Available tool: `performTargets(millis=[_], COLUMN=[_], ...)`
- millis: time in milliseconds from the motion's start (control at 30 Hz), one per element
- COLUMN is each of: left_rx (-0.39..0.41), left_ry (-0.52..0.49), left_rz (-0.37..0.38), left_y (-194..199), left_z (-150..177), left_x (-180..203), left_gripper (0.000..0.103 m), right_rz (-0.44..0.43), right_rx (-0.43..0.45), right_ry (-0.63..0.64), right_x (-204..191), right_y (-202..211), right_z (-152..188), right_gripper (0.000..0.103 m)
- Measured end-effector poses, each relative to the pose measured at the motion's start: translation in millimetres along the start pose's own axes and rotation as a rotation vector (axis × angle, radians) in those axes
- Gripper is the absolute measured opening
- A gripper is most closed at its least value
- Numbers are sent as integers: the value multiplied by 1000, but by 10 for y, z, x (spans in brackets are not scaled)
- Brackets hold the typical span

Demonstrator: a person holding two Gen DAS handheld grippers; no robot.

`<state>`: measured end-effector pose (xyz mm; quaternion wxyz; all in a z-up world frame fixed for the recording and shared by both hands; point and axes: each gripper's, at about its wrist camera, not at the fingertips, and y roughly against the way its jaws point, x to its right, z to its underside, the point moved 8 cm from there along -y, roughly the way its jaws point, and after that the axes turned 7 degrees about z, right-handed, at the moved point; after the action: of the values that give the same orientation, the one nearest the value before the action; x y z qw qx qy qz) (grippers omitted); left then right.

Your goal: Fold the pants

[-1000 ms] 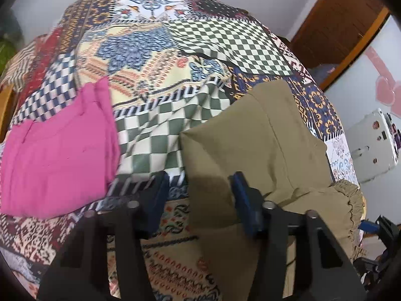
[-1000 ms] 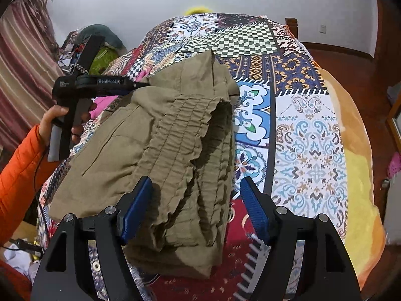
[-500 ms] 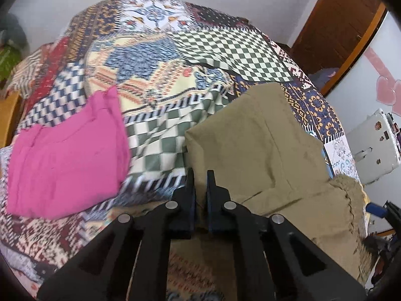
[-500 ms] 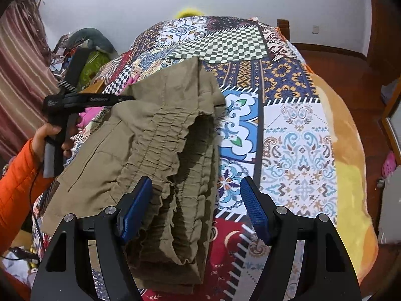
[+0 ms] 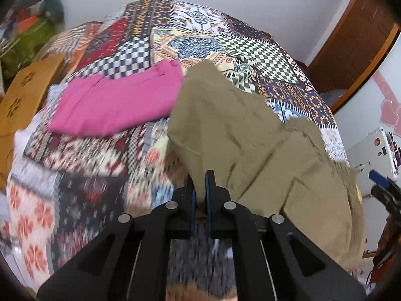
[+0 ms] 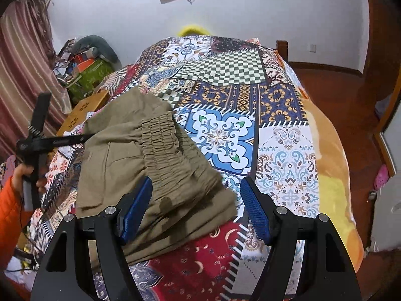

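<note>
While the olive-khaki cloth pants lie partly folded on the patchwork-patterned bed cover, an edge of their fabric is pinched between the nearly closed blue pads of the left claw and pulled up off the bed. The right claw is held wide apart above the gathered elastic waistband, nothing gripped, pads not touching cloth. A folded pink garment is seen just beside the pants, on the far left side. The left tool is gripped by a hand in an orange sleeve. Bed cover near the left claw is blurred.
</note>
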<state>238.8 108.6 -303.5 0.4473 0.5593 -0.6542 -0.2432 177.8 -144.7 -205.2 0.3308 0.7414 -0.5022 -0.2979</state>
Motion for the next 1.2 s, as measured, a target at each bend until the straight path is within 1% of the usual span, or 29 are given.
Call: performTargets(millis=[100, 267, 400, 533, 567, 667, 767, 833, 933, 1000, 1067, 1200], left_rx=[10, 48, 60, 63, 64, 71, 82, 85, 75, 68, 75, 117], left_ry=[23, 76, 117, 156, 162, 190, 199, 199, 190, 189, 188, 133], left_rz=[0, -4, 0, 4, 2, -13, -49, -68, -117, -134, -125, -105], left_y=[175, 423, 508, 559, 566, 596, 647, 677, 705, 730, 779, 878], left_z=[242, 538, 755, 930, 950, 1022, 1062, 1087, 1124, 1096, 1010, 684], left_x=[15, 8, -41, -145, -170, -273, -391, -458, -589, -661, -690, -606], left_gripper=[6, 7, 9, 15, 18, 22, 24, 24, 24, 24, 24, 24], right_rz=[6, 10, 17, 7, 8, 3, 15, 6, -24, -18, -4, 2], right_rx=[6, 12, 5, -12, -20, -45, -96, -125, -132, -123, -115, -51], right_ry=[20, 45, 63, 75, 84, 107, 137, 126, 90, 89, 108, 115], right_x=[-67, -166, -271, -370, -390, -481, -538, -545, -510, -492, -493, -505], right_y=[45, 87, 80, 38, 31, -46, -216, -323, -325, -287, -247, -202], right_z=[10, 44, 84, 136, 163, 241, 389, 481, 495, 452, 416, 244], right_gripper=[68, 68, 68, 68, 68, 68, 68, 68, 68, 68, 68, 68])
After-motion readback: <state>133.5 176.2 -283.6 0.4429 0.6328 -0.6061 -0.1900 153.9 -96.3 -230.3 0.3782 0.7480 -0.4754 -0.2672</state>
